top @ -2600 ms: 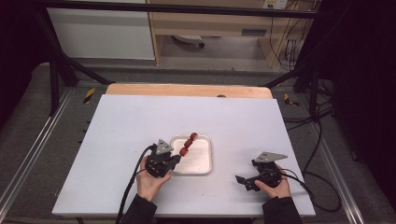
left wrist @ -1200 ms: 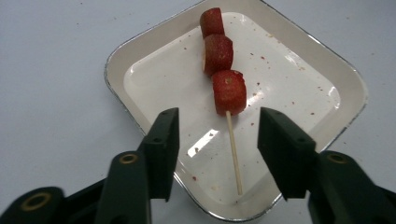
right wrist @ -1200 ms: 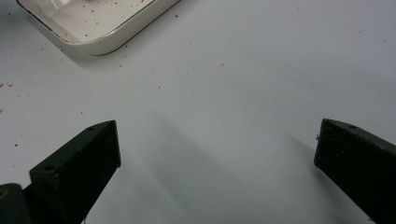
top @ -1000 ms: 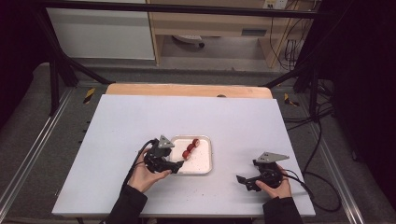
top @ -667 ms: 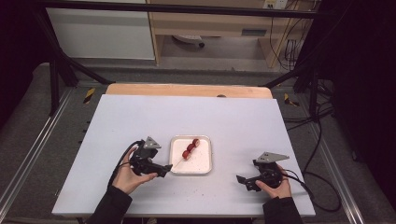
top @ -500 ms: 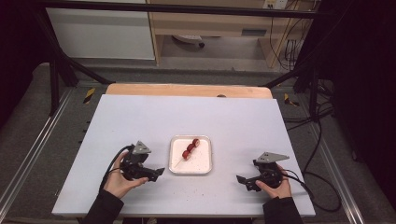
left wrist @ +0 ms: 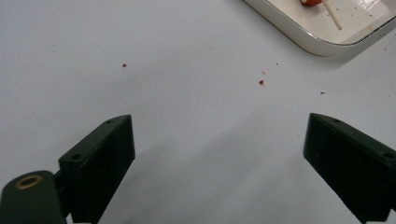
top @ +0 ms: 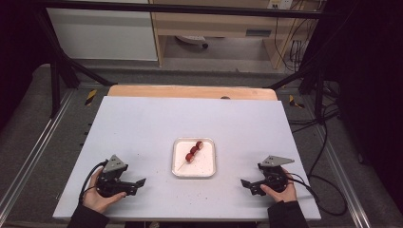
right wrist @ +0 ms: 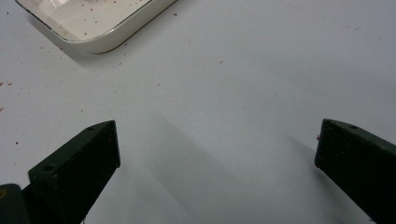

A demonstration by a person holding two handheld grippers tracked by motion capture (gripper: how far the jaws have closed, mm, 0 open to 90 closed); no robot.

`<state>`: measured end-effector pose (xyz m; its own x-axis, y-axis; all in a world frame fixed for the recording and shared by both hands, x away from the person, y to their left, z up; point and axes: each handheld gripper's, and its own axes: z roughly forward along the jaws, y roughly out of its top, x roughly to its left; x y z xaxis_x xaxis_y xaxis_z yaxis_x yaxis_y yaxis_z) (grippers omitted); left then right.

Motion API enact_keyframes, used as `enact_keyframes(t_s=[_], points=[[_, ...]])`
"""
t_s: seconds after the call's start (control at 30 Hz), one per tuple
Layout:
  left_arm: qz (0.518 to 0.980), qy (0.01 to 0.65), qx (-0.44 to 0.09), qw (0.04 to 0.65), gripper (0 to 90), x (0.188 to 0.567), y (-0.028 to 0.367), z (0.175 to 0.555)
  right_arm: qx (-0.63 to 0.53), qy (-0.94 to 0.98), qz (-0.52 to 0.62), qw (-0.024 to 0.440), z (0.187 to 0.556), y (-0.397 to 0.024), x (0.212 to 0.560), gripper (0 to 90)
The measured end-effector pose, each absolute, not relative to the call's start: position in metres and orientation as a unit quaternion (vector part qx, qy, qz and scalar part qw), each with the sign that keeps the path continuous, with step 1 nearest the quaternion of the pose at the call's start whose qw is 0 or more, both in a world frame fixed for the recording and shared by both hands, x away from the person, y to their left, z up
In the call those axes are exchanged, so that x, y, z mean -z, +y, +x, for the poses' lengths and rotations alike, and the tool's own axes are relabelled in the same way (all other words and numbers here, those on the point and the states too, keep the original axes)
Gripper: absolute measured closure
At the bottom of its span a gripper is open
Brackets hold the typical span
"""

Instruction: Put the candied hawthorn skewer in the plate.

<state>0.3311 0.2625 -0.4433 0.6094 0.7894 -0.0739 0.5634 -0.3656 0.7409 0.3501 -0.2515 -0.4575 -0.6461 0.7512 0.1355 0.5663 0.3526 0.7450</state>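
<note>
A wide white matte tabletop [top: 142, 123] carries the scene, with a strip of pale wood [top: 190, 91] along its far edge and dark cables on the grey floor to the right. At the middle of the table sits a shallow square cream tray with rounded corners [top: 177, 164], glossy and flecked with small red crumbs. On it lies a thin wooden skewer threaded with three round red pieces [top: 192, 151], slanting from the tray's near left toward its far right. More red crumbs dot the tabletop between the tray and the left gripper, as the left gripper view shows. Nothing stands between either gripper and the tray.

The left gripper [top: 136, 184], black with a grey three-cornered plate on top, rests low over the table's near left corner, well apart from the tray and pointing right toward it. Its jaws have just been opening and stand wide apart with only bare table between them. The right gripper [top: 246, 184], of the same make, sits at the near right, pointing left toward the tray, its jaws likewise spread wide and empty. Each hand wraps its gripper's body from behind, forearms in dark sleeves.
</note>
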Motion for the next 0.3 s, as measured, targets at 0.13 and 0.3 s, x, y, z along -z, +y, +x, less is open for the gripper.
enact_keyframes(t_s=[0.13,0.3], points=[[0.815,0.411,-0.152,0.38,7.9,0.4446,0.2657,0.3292,-0.399,0.816,0.402,0.114,0.35,-0.2515,0.4575,0.6],[0.814,0.41,-0.147,0.385,7.7,0.4452,0.2648,0.3296,-0.4,0.816,0.401,0.113,0.35,-0.2515,0.4574,0.6]])
